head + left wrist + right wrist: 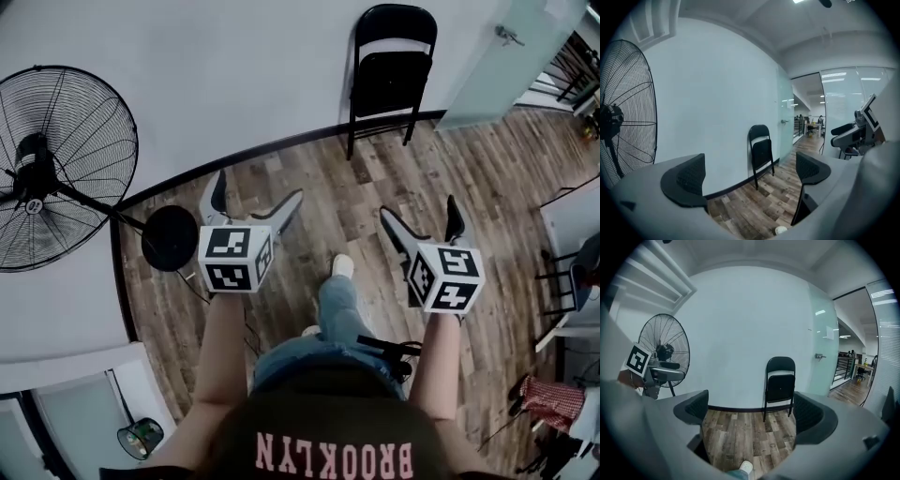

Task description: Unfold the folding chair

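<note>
A black folding chair (390, 75) leans folded against the white wall, some way ahead of me across the wood floor. It also shows in the left gripper view as the chair (760, 152) and in the right gripper view as the chair (780, 386). My left gripper (255, 199) is held at waist height, open, with nothing between its jaws. My right gripper (422, 217) is open and empty too. Both are well short of the chair.
A large black pedestal fan (52, 164) stands at the left by the wall, its round base (170, 237) on the floor. A frosted glass door (511, 56) is right of the chair. Stools and a table edge (567, 272) sit at the right.
</note>
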A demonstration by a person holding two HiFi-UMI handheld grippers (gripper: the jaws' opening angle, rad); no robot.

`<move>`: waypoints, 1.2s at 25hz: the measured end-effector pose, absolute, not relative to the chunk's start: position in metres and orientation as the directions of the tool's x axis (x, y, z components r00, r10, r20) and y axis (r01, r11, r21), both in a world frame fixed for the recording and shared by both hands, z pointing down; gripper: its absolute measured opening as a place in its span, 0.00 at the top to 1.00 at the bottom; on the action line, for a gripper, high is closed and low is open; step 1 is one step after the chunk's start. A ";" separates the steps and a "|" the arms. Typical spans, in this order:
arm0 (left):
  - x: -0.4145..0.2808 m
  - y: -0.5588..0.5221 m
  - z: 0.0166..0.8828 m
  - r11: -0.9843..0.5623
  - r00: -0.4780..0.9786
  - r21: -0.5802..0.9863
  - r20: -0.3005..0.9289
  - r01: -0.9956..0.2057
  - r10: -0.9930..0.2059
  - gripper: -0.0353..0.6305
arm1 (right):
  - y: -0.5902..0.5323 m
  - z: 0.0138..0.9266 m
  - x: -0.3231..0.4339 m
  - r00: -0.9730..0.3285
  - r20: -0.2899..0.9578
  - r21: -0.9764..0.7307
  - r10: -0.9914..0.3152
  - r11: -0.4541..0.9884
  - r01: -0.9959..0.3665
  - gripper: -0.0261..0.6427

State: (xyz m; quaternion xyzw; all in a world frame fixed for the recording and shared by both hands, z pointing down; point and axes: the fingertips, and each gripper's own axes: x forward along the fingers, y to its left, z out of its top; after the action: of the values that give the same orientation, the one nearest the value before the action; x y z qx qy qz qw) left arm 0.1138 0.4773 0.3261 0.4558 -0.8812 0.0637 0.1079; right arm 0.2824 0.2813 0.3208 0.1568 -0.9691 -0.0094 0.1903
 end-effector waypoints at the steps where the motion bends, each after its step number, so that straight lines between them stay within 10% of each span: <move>1: 0.106 0.472 0.326 0.583 -0.568 -0.015 0.249 -0.812 -0.785 0.09 | 0.273 0.321 0.275 -0.879 0.363 0.073 -0.309 0.950 -0.303 0.12; 30: -0.066 0.244 0.302 0.669 -0.649 -0.019 0.266 -0.743 -0.713 0.09 | 0.017 0.311 0.082 -0.895 0.376 0.059 -0.239 0.970 -0.234 0.12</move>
State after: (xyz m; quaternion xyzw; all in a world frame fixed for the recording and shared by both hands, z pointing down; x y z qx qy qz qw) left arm -0.0660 0.2442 0.3022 0.4017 -0.9058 0.0630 0.1187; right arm 0.0824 0.0173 0.3107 0.1216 -0.9735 -0.0063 0.1937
